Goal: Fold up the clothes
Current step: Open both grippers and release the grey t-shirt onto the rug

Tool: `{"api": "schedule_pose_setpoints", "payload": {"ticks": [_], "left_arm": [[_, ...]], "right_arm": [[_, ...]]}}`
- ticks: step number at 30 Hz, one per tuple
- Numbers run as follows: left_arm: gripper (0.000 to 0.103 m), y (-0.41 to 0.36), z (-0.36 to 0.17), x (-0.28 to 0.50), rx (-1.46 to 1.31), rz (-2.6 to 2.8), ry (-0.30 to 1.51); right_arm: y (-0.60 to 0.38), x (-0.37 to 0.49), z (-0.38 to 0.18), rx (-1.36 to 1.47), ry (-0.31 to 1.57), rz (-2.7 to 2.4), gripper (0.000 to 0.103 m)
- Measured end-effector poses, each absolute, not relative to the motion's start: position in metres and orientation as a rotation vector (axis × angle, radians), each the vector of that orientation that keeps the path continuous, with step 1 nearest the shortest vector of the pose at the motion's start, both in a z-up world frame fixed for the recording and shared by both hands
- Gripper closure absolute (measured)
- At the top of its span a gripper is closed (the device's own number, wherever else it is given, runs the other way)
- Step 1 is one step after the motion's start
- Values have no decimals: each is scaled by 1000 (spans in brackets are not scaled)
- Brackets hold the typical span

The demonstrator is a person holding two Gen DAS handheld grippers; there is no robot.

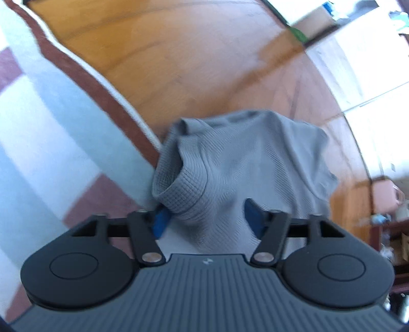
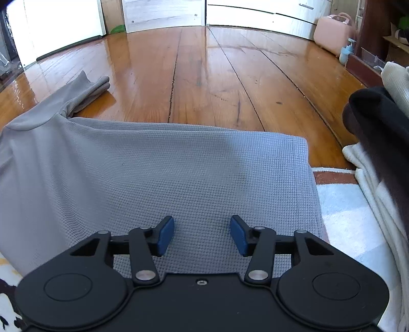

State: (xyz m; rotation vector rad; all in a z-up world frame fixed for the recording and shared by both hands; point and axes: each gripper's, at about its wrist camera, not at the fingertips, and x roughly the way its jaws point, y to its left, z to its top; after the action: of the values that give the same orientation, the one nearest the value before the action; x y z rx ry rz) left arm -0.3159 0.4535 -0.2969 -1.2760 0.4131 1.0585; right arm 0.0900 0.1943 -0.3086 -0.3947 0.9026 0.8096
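- Left wrist view: a wooden floor point(image 1: 179, 63) filled the background, blurred, with a pale blue and maroon rug point(image 1: 51, 143) along the left and white doors at the upper right.
- The left gripper point(image 1: 207, 217) pointed down at a grey shirt point(image 1: 242, 158). A rolled fold of the waffle-knit cloth lay between its blue pads point(image 1: 251, 212); the left pad was half hidden behind that fold.
- The jaws stood at a middling gap with cloth filling it. Whether the pads actually pressed on the cloth I cannot tell.
- The shirt sat bunched at the rug's edge, partly on the floor.
- A pink case point(image 1: 386, 196) stood at the far right by dark shelving.
- Right wrist view: glossy floor planks ran to white doors point(image 2: 163, 12) at the back.
- The right gripper point(image 2: 202, 235) hung over the shirt point(image 2: 153, 173) with its jaws fairly wide apart; the pads point(image 2: 166, 235) were clear of each other and nothing was pinched between them.
- The shirt lay spread flat here, its far edge on the floor, one sleeve point(image 2: 87, 92) trailing off to the upper left.
- The rug point(image 2: 342, 212) showed at the shirt's right edge.
- A cream cloth point(image 2: 370, 184) and a dark garment point(image 2: 378, 120) were piled at the right; the pink case point(image 2: 332, 30) and a small blue bottle point(image 2: 345, 52) stood at the far wall.
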Motion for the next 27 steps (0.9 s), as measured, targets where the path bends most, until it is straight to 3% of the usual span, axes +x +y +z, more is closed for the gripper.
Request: {"api": "schedule_pose_setpoints", "payload": {"ticks": [1,3,10,16,20,27], "left_arm": [[88,454,-298,-313,-1273,1042,413],[94,456,-293,-307,-1216,1062,422],[95,469,-245,-309,-889,1221,433],[80,483,-278,-310,-1005,1279,692],[59,482,-259,-303,-813,1440,747],[59,471,-242,-277,-684,1388,750]], "right_arm": [[194,91,-309,-393,903,811,46],[193,92,-308,-391,905,813,42],[187,98,-310,-400,897,834,32],[185,103,-311,-409,901,842,26],[184,104,-310,-418,903,827,21],[180,110,-306,-435,888,793,20]]}}
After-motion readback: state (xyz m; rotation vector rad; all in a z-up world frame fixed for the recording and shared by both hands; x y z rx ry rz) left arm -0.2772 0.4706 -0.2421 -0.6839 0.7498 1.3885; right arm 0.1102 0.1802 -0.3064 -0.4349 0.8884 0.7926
